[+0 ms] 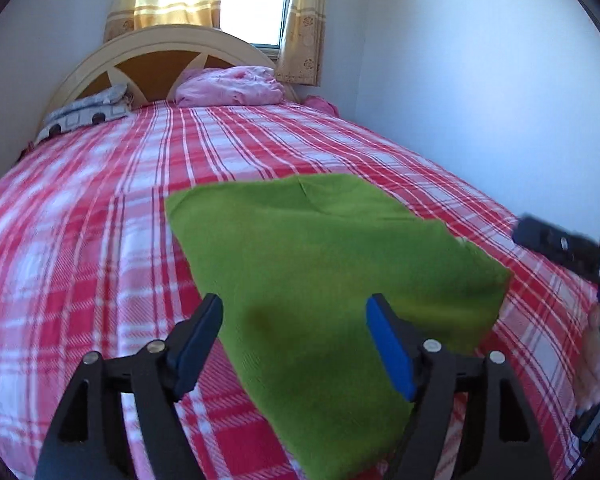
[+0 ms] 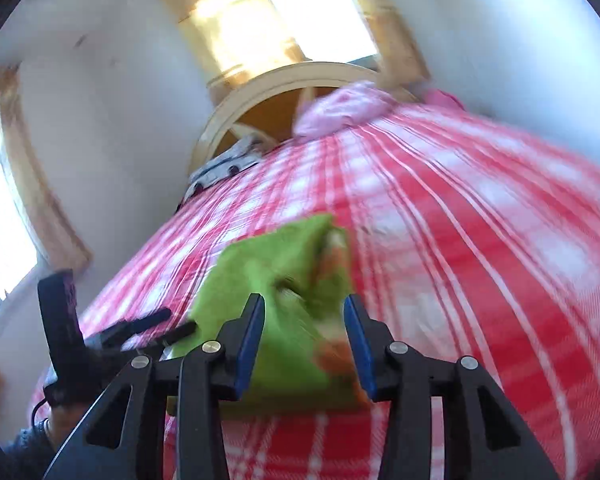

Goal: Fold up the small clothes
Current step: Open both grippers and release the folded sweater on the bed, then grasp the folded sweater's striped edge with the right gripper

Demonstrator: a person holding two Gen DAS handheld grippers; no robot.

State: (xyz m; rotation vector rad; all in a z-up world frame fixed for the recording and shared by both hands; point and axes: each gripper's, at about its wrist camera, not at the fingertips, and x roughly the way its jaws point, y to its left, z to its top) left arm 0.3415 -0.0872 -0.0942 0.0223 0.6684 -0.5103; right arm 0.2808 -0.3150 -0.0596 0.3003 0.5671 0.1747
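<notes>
Now, line by line:

Cloth: a green cloth (image 1: 320, 280) lies flat on the bed (image 1: 80, 220), in its near half and toward the right edge, well apart from the headboard (image 1: 156, 52) and the pink pillow (image 1: 232, 86).

Fold state: it looks already doubled, with a second layer's edge showing at the far end; I judge at least one fold is done.

Long axis: it runs from the far left corner of the cloth back toward the near right, slanting across the left gripper's line of sight.

Left gripper (image 1: 294, 344): jaws spread wide and holding nothing; the cloth passes below and between the fingers, its near left edge just beside the left finger.

Right gripper (image 2: 304, 344): jaws parted, with the cloth (image 2: 276, 300) bunched in the gap. This view is blurred, so whether the pads touch the fabric is hard to say; they look released.

Nearer hand: both sit over the near end of the cloth. In the left view the right gripper (image 1: 560, 248) shows at the cloth's right side; in the right view the left gripper (image 2: 112, 332) shows just left of the cloth.

Coming move: probably a pinch on the near edge, each hand taking its own corner, then a carry along the long axis toward the far end.

Risk: a pinch may catch only the top layer.
</notes>
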